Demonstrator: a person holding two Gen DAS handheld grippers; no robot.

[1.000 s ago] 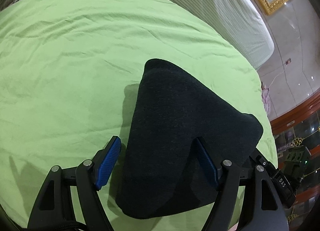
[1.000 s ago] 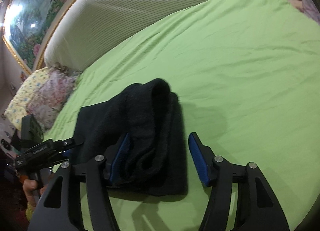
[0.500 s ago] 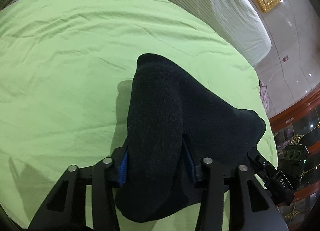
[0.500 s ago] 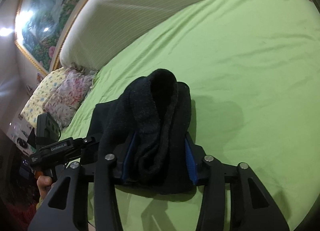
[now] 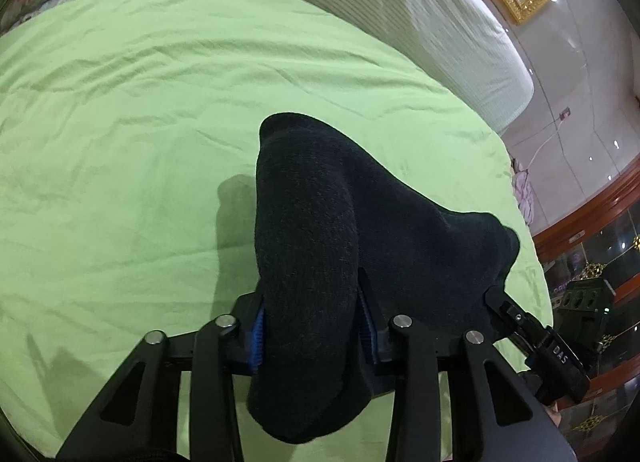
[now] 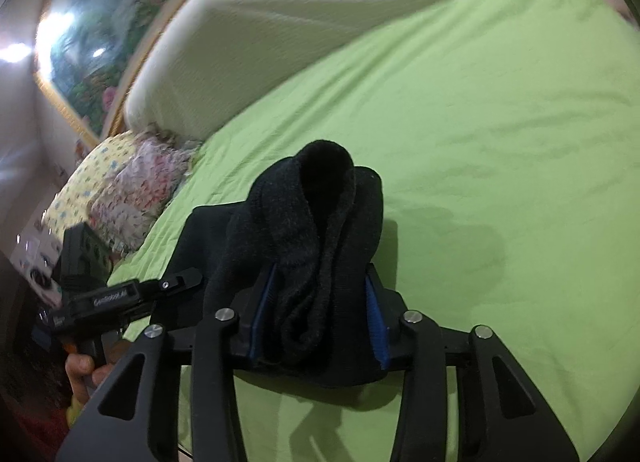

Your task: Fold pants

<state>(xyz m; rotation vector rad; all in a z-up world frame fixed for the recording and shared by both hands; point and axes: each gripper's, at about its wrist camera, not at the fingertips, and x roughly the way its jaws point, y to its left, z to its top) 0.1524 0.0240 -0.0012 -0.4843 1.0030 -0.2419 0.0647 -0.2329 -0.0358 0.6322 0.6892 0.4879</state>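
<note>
I see a bed covered by a light green sheet (image 5: pixel 140 109), lightly wrinkled all over. Dark folded pants (image 5: pixel 320 221) sit near its front edge, part of the bundle raised off the sheet and casting a shadow to one side. Along the far side runs a long white ribbed bolster (image 6: pixel 320 21), lying against the sheet's edge. At one far corner I make out two floral pillows (image 6: pixel 128 189), one yellowish and one pinkish, side by side; that view is blurred, so I cannot tell whether they overlap.
</note>
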